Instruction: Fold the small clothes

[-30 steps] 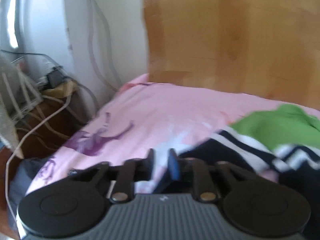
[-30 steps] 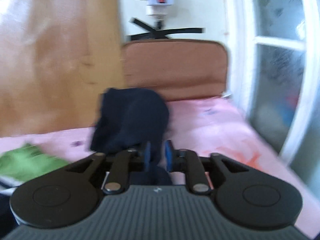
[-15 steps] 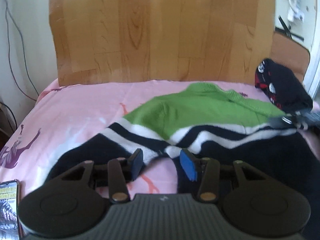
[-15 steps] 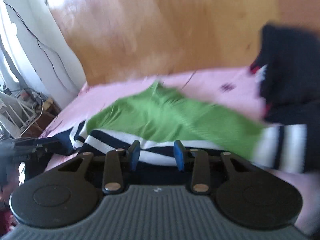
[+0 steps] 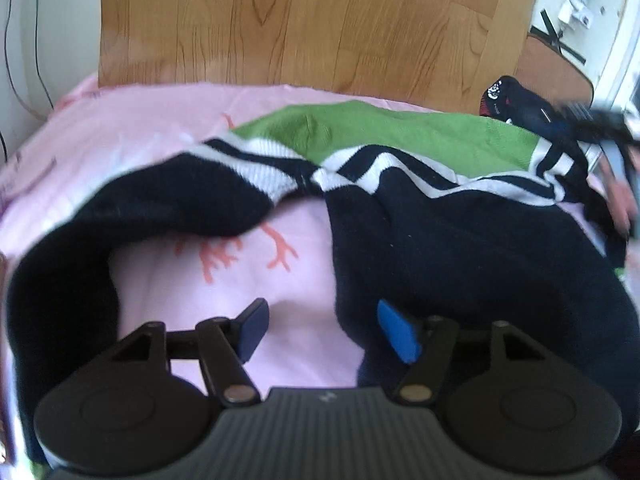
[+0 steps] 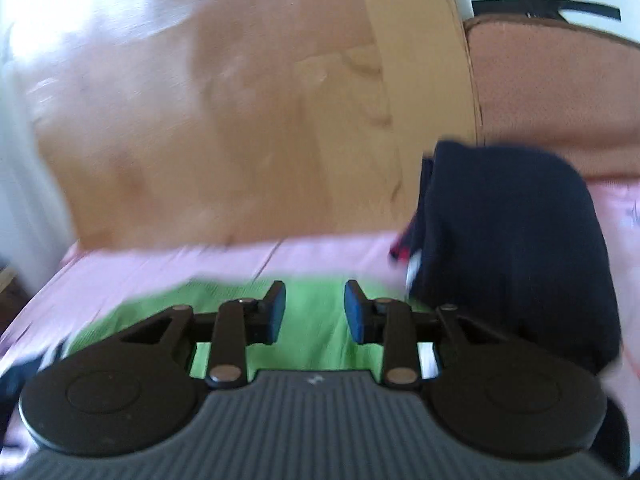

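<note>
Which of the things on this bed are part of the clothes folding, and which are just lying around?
Part of the job:
green, navy and white striped sweater
dark folded garment
left hand-held gripper, open
right hand-held gripper, open

Just lying about:
pink bedsheet
wooden headboard
brown cushion

**Two low views over the bed, both facing the wooden board**

The left wrist view sits close above the pink sheet (image 5: 168,136), looking along the bed at the wooden board (image 5: 312,20). The right wrist view sits lower and nearer that board (image 6: 224,120), blurred. Both take in the sweater (image 5: 400,136) (image 6: 308,312) and the dark folded garment (image 5: 516,100) (image 6: 512,240).
</note>
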